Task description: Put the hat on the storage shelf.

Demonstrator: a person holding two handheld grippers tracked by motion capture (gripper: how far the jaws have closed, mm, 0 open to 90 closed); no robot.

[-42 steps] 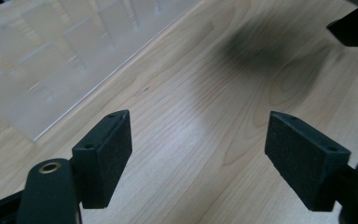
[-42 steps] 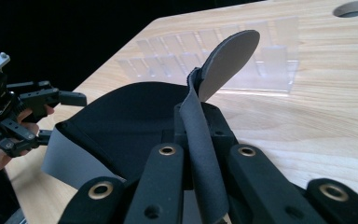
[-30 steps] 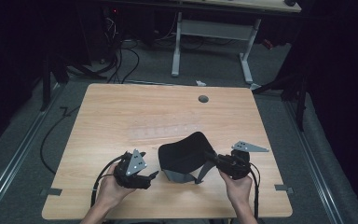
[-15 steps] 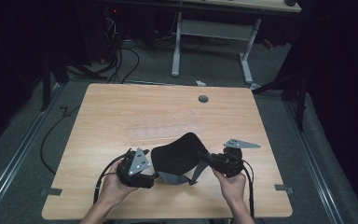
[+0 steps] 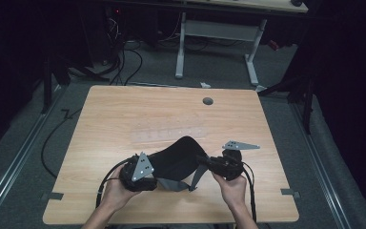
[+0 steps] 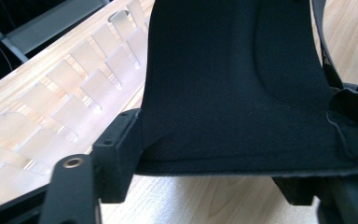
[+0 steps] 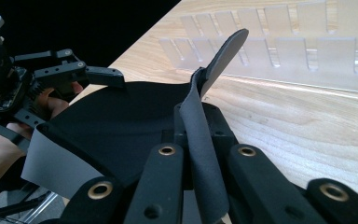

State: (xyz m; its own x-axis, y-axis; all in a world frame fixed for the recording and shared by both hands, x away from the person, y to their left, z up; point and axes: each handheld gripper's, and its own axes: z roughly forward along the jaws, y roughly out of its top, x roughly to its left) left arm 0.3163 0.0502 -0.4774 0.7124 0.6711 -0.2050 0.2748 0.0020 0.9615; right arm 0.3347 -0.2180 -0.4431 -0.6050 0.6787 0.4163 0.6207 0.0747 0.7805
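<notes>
A person holds a gripper in each hand near the front edge of a light wooden table point(image 5: 124, 119). Between the two grippers hangs a black fabric piece point(image 5: 176, 160), a soft padded sheet with a grey underside, lifted a little above the table top and arched upward in its middle.

The left gripper point(image 5: 145, 172) is at the left end of the fabric, held by the left hand point(image 5: 116, 188). In the left gripper view the jaws are clamped together on the near edge of the black fabric piece point(image 6: 233, 84), which spreads wide above them and covers most of the scene.

The right gripper point(image 5: 205, 163) is at the right end, held by the right hand point(image 5: 232, 187). In the right gripper view its jaws are pressed together on a thin grey strap point(image 7: 205, 154) at the edge of the fabric; the strap stands upright between the jaws and its tip bends away toward the far side. The left gripper point(image 7: 98, 71) is also seen there, at the far end of the fabric.

On the table behind the fabric, about in the middle, lies a clear plastic rack point(image 5: 169, 135) with a row of slots. Near the far edge of the table there is a small round hole point(image 5: 208, 101). Black cables point(image 5: 119, 62) lie on the floor beyond the far left corner.
</notes>
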